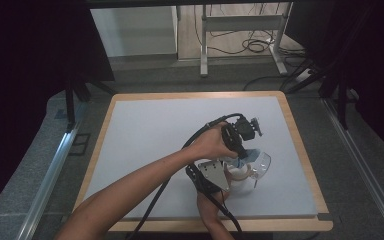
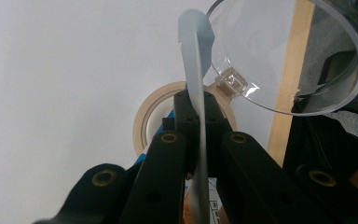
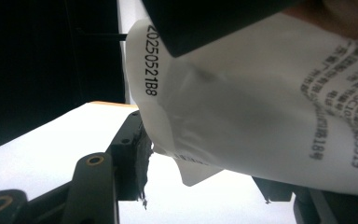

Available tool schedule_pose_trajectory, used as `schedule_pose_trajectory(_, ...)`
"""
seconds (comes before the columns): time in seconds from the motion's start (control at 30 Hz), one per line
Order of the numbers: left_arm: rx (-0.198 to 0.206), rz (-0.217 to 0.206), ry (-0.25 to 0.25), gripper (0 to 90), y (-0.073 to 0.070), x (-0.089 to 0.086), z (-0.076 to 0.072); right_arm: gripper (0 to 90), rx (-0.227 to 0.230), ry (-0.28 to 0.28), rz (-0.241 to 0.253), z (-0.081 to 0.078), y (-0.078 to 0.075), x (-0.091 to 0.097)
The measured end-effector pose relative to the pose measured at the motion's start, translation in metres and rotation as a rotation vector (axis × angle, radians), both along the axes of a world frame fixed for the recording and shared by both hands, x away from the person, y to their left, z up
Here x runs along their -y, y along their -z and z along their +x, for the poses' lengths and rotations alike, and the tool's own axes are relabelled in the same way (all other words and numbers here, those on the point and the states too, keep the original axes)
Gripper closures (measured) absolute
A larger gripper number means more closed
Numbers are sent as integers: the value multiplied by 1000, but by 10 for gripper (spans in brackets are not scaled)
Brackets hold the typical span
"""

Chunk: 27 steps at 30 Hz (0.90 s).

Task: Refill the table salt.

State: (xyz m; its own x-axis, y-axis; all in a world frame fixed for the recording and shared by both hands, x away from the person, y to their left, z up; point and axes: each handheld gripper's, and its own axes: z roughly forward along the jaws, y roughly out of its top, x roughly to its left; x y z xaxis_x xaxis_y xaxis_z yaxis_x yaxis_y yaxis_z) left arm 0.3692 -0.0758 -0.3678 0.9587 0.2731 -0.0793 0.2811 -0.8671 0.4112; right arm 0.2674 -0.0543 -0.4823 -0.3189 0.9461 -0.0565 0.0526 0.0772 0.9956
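A white printed packet (image 3: 261, 107) hangs between my two grippers above the front right of the grey mat (image 1: 155, 140). My left gripper (image 1: 240, 161) points down and is shut on the packet's thin top edge (image 2: 193, 56), seen edge-on between its jaws (image 2: 198, 105). My right gripper (image 1: 232, 181), under its grey plate, holds the packet's body from the near side, and its jaws (image 3: 205, 158) stand on either side of the packet. The packet's lower corner looks torn. A clear plastic container (image 1: 262, 165) lies just right of the packet.
A roll of beige tape (image 2: 144, 121) lies flat on the mat below the left gripper. The clear container (image 2: 279, 56) sits near the table's wooden right edge (image 2: 289, 93). A metal-legged bench and cables stand on the floor beyond the table.
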Motion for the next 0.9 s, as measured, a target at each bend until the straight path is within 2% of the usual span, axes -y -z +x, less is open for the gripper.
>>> schedule_pose_trajectory(0.9, -1, 7, 2, 900, 1, 1, -1, 450, 1, 2, 9, -1, 1, 0)
